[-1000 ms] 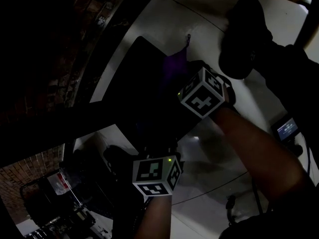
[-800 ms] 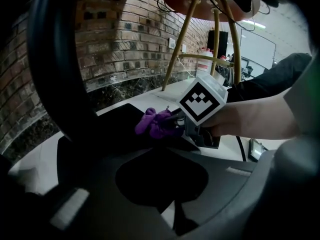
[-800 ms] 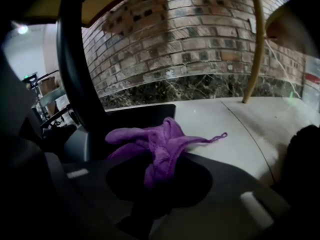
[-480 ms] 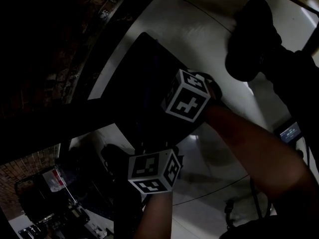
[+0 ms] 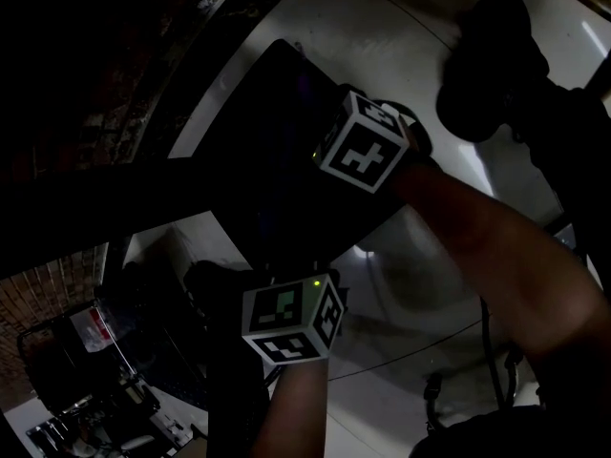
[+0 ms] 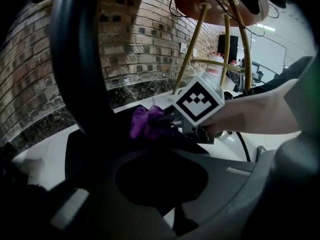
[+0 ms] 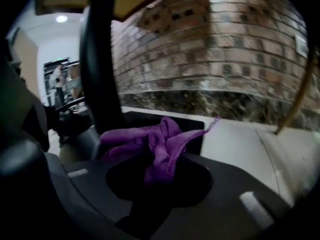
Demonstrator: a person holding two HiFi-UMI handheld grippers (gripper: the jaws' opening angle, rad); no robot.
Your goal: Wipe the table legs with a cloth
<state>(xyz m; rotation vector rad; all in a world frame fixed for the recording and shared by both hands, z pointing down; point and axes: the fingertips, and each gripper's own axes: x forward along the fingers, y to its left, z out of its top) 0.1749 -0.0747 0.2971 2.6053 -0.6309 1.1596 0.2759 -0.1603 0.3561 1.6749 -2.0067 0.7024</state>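
Right gripper (image 7: 156, 179) clamps tight on the bunched purple cloth (image 7: 160, 141), just beside the black table leg (image 7: 102, 69) and above the black base plate (image 7: 192, 126) near its edge. Left gripper (image 6: 165, 184) sits low, jaws together, empty. Beyond the plate's edge, open white floor (image 7: 240, 144) runs to the brick wall (image 7: 215, 54).

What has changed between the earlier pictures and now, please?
In the head view the right hand-held gripper, shut on the purple cloth, has slid up and left over the dark table base. The cloth, which earlier peeked out beyond it, is now hidden in that view. The left hand-held gripper has hardly moved.
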